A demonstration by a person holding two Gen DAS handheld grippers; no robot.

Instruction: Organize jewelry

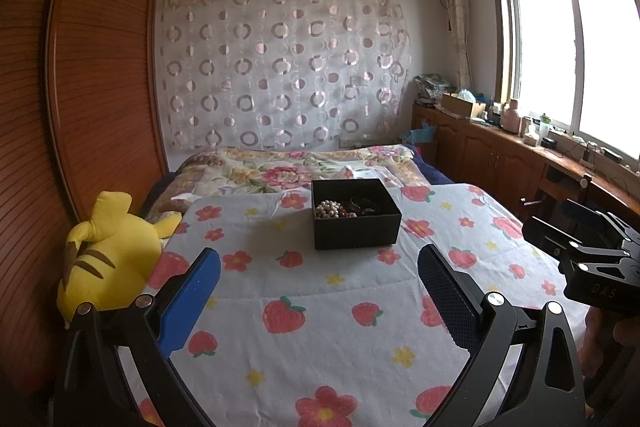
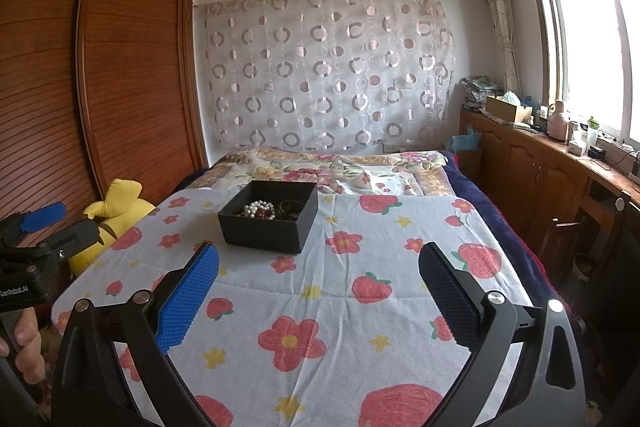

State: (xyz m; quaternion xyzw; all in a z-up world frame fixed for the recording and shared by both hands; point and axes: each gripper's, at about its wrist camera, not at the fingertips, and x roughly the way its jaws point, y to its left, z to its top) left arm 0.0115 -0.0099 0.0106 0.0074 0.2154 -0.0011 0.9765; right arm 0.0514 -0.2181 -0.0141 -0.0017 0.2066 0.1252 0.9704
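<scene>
Resting mid-bed: black rigid cardboard box (image 1: pixel 355 214) holding slippery white pearl strand (image 1: pixel 329 207); pinch beads; both fingers open, empty.

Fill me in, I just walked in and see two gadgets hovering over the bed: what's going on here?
A person holds a handheld claw in each hand over a bedspread printed with strawberries and flowers. Both the left claw and the right claw are open and hold nothing. Ahead of them an open black box sits on the bedspread with a pearl strand and darker jewelry inside. Neither claw touches it yet. A yellow plush toy lies at the bed's left edge.
</scene>
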